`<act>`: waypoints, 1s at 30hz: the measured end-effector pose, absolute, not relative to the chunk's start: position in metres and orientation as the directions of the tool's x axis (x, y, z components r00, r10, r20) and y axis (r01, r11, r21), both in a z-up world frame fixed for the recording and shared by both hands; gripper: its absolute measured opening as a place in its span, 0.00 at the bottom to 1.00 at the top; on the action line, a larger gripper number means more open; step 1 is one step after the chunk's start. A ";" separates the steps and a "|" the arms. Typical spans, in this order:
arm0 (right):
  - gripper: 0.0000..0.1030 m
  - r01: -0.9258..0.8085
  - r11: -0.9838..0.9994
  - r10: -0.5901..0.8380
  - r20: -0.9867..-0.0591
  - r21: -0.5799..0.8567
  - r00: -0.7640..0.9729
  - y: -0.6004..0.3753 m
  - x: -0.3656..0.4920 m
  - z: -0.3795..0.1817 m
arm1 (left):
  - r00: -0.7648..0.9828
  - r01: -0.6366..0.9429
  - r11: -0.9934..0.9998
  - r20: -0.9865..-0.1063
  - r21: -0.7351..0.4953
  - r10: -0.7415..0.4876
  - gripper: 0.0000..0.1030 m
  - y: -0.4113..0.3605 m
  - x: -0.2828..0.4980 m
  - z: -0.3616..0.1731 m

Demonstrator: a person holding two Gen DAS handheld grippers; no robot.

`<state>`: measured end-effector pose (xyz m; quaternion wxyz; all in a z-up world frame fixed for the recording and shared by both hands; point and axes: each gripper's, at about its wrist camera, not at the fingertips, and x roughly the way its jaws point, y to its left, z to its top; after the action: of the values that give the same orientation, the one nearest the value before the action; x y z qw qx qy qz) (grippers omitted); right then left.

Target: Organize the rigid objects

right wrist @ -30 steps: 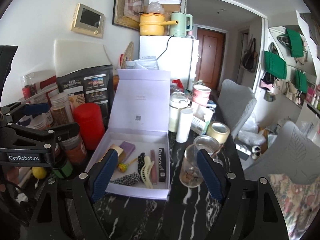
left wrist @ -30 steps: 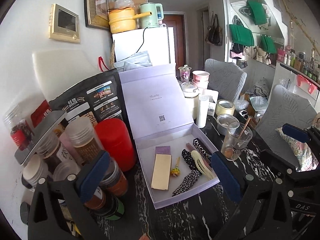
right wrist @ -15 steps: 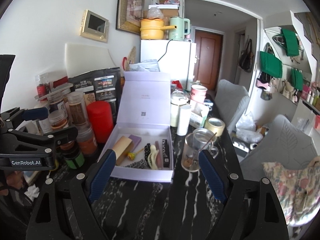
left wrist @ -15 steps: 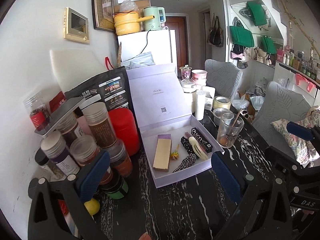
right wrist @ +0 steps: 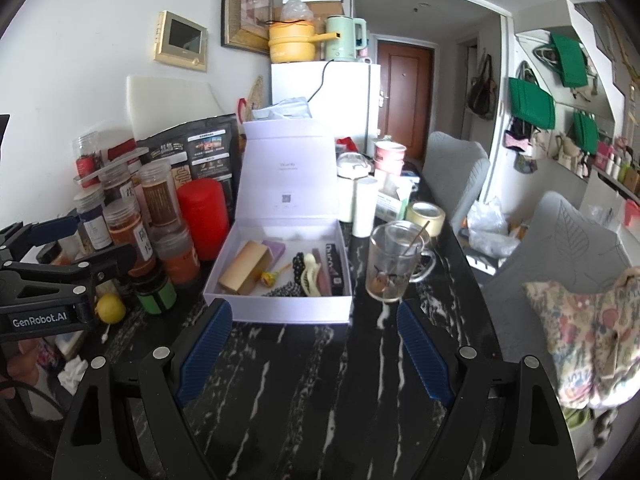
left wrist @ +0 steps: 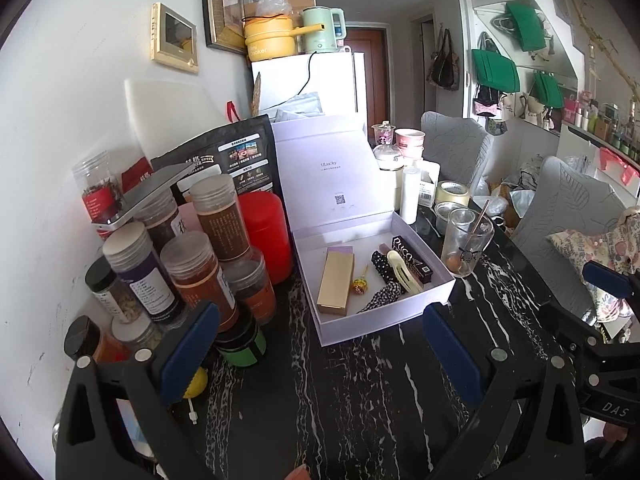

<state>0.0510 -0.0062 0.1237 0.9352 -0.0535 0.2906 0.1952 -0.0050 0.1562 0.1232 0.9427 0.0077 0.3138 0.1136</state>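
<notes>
Looking over the box (right wrist: 288, 312): we've both grippers, left (left wrist: 320, 344) & right (right wrist: 316, 344), released, empty; next, pick an item.

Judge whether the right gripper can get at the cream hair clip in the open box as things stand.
Probably yes: the right gripper is open and empty, the lavender box has its lid up, and the hair clip lies uncovered on top.

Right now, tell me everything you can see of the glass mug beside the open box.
The glass mug is clear and tall, with a handle on its side away from the lilac gift box. It stands upright on the black marble-patterned table, just apart from the box's wall. A thin stick leans inside, poking past the rim, and a little brownish residue sits at the bottom. A smaller glass cup stands just behind. Neither gripper touches it.
</notes>
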 end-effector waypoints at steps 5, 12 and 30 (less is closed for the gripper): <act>0.83 -0.395 0.919 0.330 -0.565 0.007 0.757 -0.005 0.045 0.124 | 0.772 -0.218 0.973 -0.597 0.074 0.218 1.00 0.158 -0.007 0.121; 0.83 -0.401 0.916 0.333 -0.561 0.002 0.758 -0.001 0.041 0.127 | 0.765 -0.219 0.973 -0.606 0.074 0.218 1.00 0.160 -0.009 0.121; 0.83 -0.401 0.916 0.335 -0.572 0.012 0.748 -0.002 0.037 0.124 | 0.759 -0.227 0.971 -0.610 0.078 0.227 1.00 0.160 -0.016 0.121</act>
<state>0.0365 -0.0023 0.1243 0.9333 -0.0560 0.2947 0.1972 -0.0164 0.1603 0.1209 0.9379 -0.0006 0.3252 0.1210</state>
